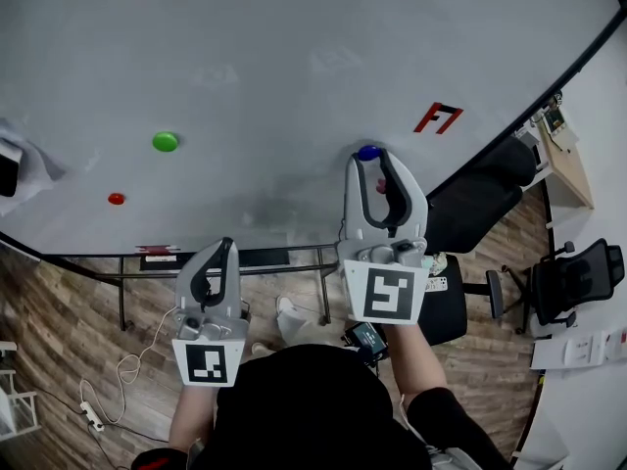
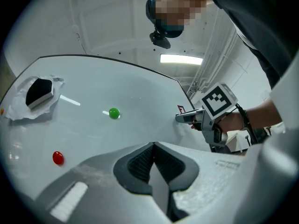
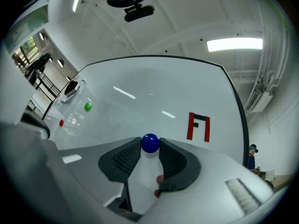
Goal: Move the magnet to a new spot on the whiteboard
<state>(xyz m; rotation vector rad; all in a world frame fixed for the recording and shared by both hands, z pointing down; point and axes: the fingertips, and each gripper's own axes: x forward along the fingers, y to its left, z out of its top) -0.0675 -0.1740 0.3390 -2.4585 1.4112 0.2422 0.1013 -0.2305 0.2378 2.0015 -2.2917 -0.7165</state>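
A round blue magnet [image 1: 368, 152] [image 3: 150, 143] sits on the whiteboard [image 1: 294, 57] right of centre. My right gripper [image 1: 369, 157] [image 3: 150, 146] has its two fingertips against the magnet's sides and is shut on it. A small red magnet [image 1: 381, 186] [image 3: 160, 178] lies on the board further back between those fingers. My left gripper [image 1: 224, 247] [image 2: 153, 146] hangs below the board's lower edge. Its pads meet at the tips with nothing between them.
A green magnet [image 1: 165, 142] [image 2: 114, 113] and a red magnet [image 1: 116, 199] [image 2: 58, 157] stick to the board's left part. An eraser on a plastic sheet [image 2: 39, 90] is at the far left. A red mark [image 1: 438, 117] [image 3: 199, 126] lies right of the blue magnet.
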